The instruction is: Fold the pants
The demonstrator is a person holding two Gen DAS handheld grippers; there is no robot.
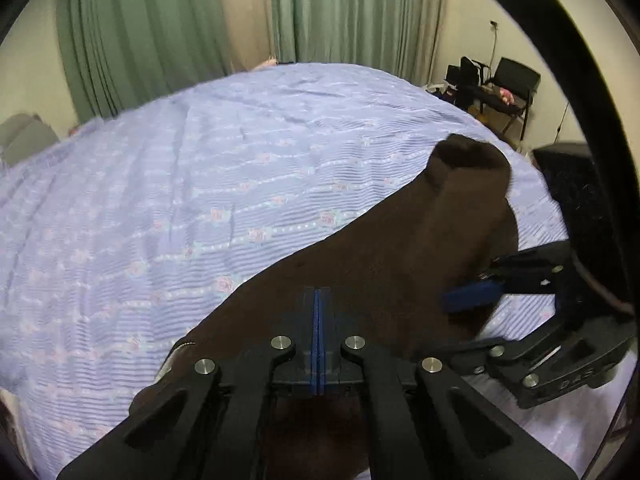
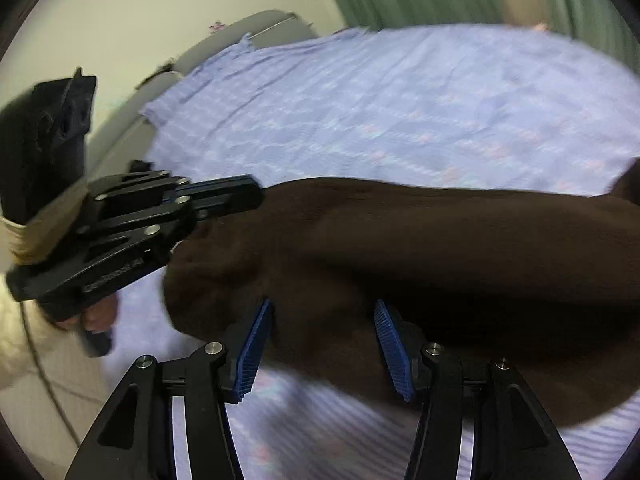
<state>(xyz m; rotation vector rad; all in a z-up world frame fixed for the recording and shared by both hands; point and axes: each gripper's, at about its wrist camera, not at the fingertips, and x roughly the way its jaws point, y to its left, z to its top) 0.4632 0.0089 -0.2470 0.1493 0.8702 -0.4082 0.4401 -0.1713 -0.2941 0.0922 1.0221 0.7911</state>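
Note:
Dark brown pants [image 1: 400,248] lie across the lilac flowered bedspread [image 1: 200,184], one end reaching away toward the bed's far right. My left gripper [image 1: 318,304] is shut on the near edge of the pants; it shows from the side in the right wrist view [image 2: 240,196], gripping the left end of the pants [image 2: 400,248]. My right gripper [image 2: 324,320] is open, its blue pads [image 2: 256,344] on either side of the pants' near edge. It also shows in the left wrist view [image 1: 472,296] at the right edge of the cloth.
Green curtains [image 1: 200,32] hang behind the bed. A black chair [image 1: 512,88] with bags stands at the far right corner. A grey headboard [image 2: 224,48] lies beyond the bedspread [image 2: 400,112]. A dark box [image 1: 568,176] stands right of the bed.

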